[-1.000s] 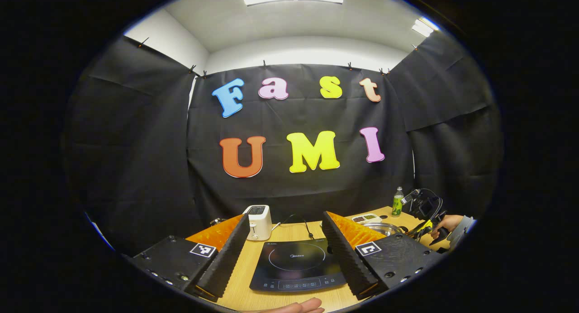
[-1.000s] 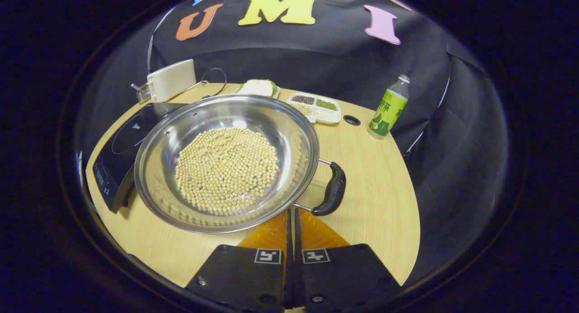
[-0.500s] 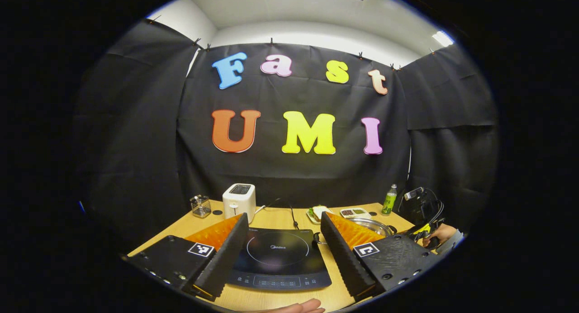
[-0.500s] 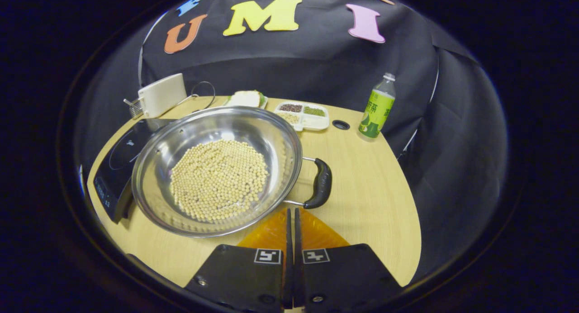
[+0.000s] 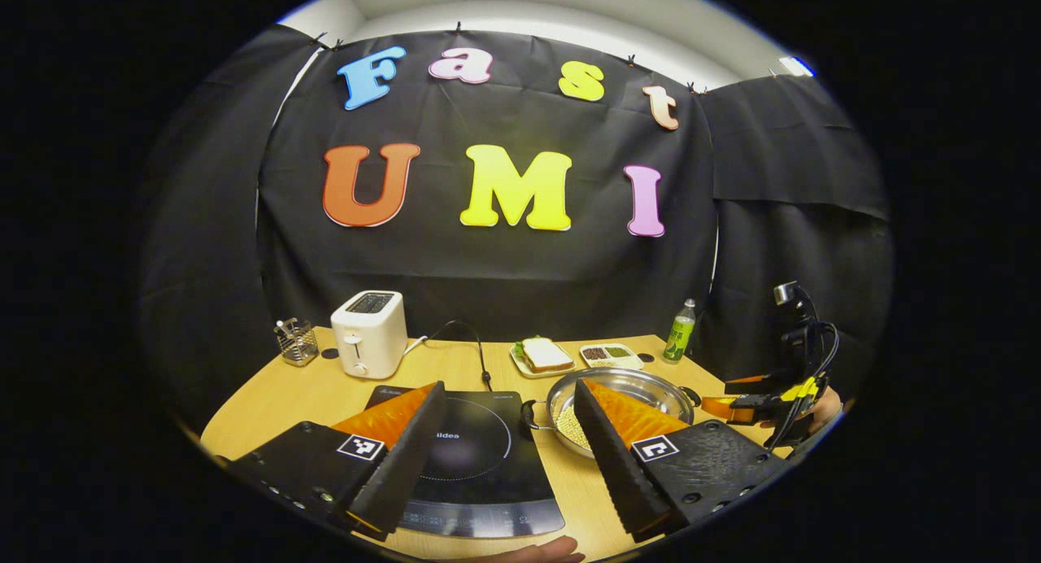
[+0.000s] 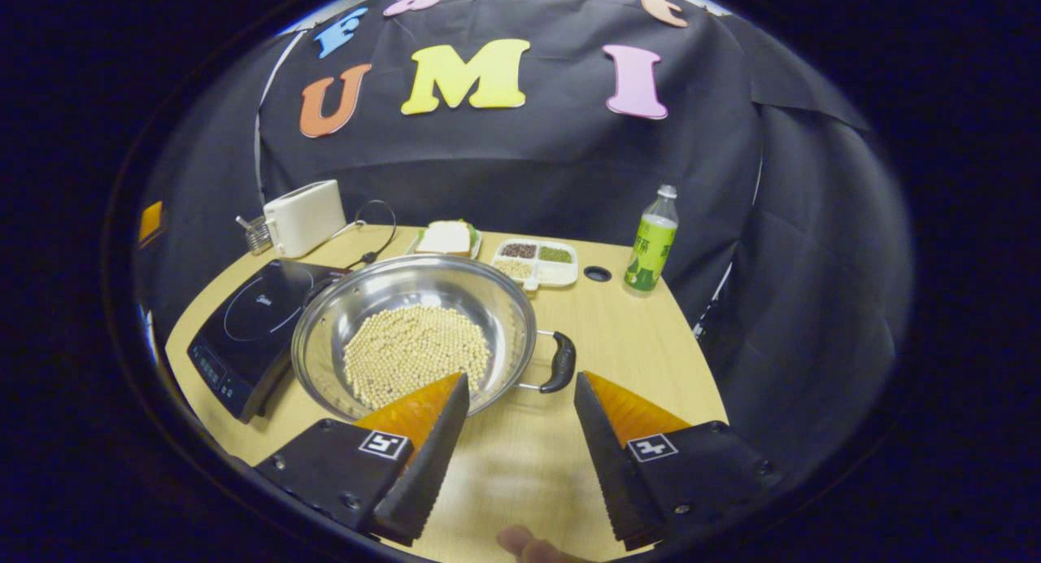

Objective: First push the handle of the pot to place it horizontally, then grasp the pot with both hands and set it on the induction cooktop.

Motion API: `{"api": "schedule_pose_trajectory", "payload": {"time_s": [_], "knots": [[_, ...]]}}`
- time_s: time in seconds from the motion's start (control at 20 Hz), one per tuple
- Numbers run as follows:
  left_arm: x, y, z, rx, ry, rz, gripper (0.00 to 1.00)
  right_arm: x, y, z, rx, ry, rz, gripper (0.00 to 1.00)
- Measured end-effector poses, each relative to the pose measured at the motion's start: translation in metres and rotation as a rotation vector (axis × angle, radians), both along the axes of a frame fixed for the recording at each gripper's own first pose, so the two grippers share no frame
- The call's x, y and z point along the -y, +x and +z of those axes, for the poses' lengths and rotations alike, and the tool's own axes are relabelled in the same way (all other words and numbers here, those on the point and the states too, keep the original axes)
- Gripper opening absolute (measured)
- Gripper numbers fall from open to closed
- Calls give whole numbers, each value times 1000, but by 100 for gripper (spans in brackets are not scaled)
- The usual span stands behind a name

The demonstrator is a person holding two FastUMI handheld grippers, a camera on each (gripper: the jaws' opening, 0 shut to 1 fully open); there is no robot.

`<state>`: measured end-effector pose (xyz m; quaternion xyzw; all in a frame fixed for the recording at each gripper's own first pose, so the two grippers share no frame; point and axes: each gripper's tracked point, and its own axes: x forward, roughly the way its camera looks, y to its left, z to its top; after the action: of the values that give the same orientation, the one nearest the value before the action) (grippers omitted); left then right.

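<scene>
Two-handed pot transfer, at the change from handle adjustment to grasping. The shallow round stainless-steel pot (image 6: 415, 335), part-filled with pale round beans (image 6: 416, 351), rests on the light wooden counter (image 6: 642, 360), just beside the flat black induction cooktop (image 6: 252, 319) and not yet on it. The pot's black right-hand handle (image 6: 561, 362) juts out sideways from the rim on 2 wire arms; a matching black left-hand handle (image 5: 529, 414) faces the cooktop in the left gripper view.

The right tool (image 6: 520, 396) is released, its 2 fingers spread wide and empty, poised near the right-hand handle but apart from it. The left tool (image 5: 508, 404) is likewise released and holds nothing; it hangs over the near edge of the cooktop, with the pot seen between and beyond its fingers.

By judgement, the handle appears roughly level, so the push step seems done and the grasp is now in hand. The next move calls for each tool to straddle its own handle and clench, then for both to lift together and level, since the loose beans would shift or spill if the pot tilts. The pot must clear the cooktop's raised edge before being centred on the ring marking.
</scene>
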<state>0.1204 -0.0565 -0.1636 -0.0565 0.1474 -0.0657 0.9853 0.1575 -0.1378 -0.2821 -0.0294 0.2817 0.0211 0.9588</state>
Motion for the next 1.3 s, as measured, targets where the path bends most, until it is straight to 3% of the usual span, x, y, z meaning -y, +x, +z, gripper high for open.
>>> {"api": "schedule_pose_trajectory", "payload": {"time_s": [0.15, 0.85, 1.25, 1.3], "knots": [[16, 26, -27, -57, 6, -19, 95, 1, 6, 4, 1, 23, -17, 100], [72, 122, -164, -417, 52, -111, 95, 2, 57, -44, -103, 133, -60, 100], [85, 142, -205, -548, 110, -146, 95, 14, 70, -74, -189, 204, -99, 95], [83, 142, -209, -563, 126, -143, 89, 13, 70, -79, -207, 216, -104, 96]]}}
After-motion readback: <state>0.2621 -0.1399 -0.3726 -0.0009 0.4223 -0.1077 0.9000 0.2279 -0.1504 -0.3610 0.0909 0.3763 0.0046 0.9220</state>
